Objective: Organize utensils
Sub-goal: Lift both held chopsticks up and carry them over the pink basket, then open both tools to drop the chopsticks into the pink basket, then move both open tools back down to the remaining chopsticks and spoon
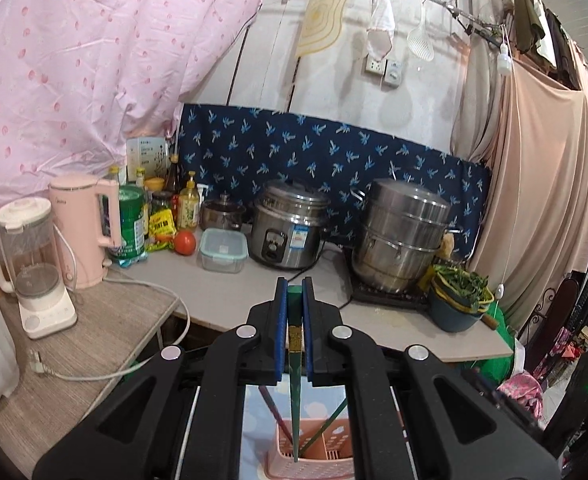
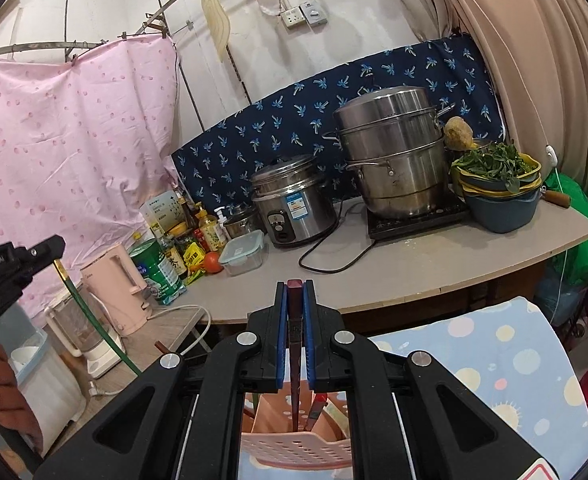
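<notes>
My left gripper [image 1: 294,292] is shut on a green chopstick [image 1: 294,344] that hangs point down over a pink slotted utensil basket [image 1: 318,444]. Other chopsticks lean inside the basket. My right gripper [image 2: 295,292] is shut on a dark red chopstick [image 2: 295,360] whose tip reaches down into the same pink basket [image 2: 294,450]. In the right wrist view the left gripper [image 2: 49,250] shows at the left edge with the green chopstick [image 2: 93,324] slanting down from it.
The basket stands on a blue spotted cloth [image 2: 506,364]. Behind is a counter [image 1: 221,292] with a rice cooker [image 1: 287,226], steamer pot [image 1: 402,236], bowl of greens [image 1: 456,296], lidded box [image 1: 222,250], pink kettle [image 1: 83,228], blender [image 1: 33,264], bottles and a tomato [image 1: 184,242].
</notes>
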`<state>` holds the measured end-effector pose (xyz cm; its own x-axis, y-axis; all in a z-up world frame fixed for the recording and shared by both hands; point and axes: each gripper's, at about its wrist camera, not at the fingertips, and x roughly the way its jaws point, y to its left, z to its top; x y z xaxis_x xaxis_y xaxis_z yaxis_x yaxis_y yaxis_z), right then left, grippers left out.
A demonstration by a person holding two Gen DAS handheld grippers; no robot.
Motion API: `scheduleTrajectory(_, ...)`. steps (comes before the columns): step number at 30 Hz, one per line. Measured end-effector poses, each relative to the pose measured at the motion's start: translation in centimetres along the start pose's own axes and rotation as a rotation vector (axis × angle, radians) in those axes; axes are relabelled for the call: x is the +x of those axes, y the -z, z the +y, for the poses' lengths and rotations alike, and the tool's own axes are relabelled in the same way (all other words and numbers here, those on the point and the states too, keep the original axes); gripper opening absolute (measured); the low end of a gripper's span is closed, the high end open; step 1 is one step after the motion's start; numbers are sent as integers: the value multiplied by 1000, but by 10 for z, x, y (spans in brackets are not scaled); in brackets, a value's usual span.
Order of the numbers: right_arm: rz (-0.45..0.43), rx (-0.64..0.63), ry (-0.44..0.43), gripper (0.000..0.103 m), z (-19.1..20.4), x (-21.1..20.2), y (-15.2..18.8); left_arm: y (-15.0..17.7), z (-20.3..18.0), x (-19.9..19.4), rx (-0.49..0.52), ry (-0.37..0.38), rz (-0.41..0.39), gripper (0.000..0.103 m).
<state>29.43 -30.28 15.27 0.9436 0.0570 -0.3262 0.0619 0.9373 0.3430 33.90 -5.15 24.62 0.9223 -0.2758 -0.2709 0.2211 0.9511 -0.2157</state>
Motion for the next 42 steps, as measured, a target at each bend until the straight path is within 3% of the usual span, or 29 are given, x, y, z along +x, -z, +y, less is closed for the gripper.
scheduleTrajectory(5, 14, -5, 3, 7, -3, 2, 4, -2, -5, 8, 4, 3, -9, 7)
scheduleTrajectory(13, 42, -37, 1, 9, 0, 4, 11, 47, -1, 46, -2, -21, 102, 7)
scheduleTrajectory(15, 34, -48, 12, 21, 1, 1, 12, 55, 2, 47, -17, -22, 108, 8)
scheduleTrajectory(17, 18, -46, 17, 36, 1, -4, 13, 58, 5, 47, -22, -15, 119, 18)
scheduleTrajectory(18, 10, -40, 18, 43, 0, -7, 13, 61, 5, 45, -20, -15, 125, 31)
scheduleTrajectory(19, 8, -37, 17, 44, 0, -9, 13, 63, 6, 43, -17, -16, 125, 43)
scheduleTrajectory(21, 9, -30, 9, 46, -1, -15, 12, 66, 6, 36, -9, -27, 121, 53)
scheduleTrajectory(26, 18, -29, -2, 48, 0, -35, 14, 78, 9, 18, 24, -36, 146, 58)
scheduleTrajectory(30, 34, -29, -13, 49, 3, -54, 20, 92, 11, -3, 42, -46, 178, 67)
scheduleTrajectory(42, 104, -41, -36, 52, 17, -134, 68, 139, 4, -80, 96, -24, 276, 72)
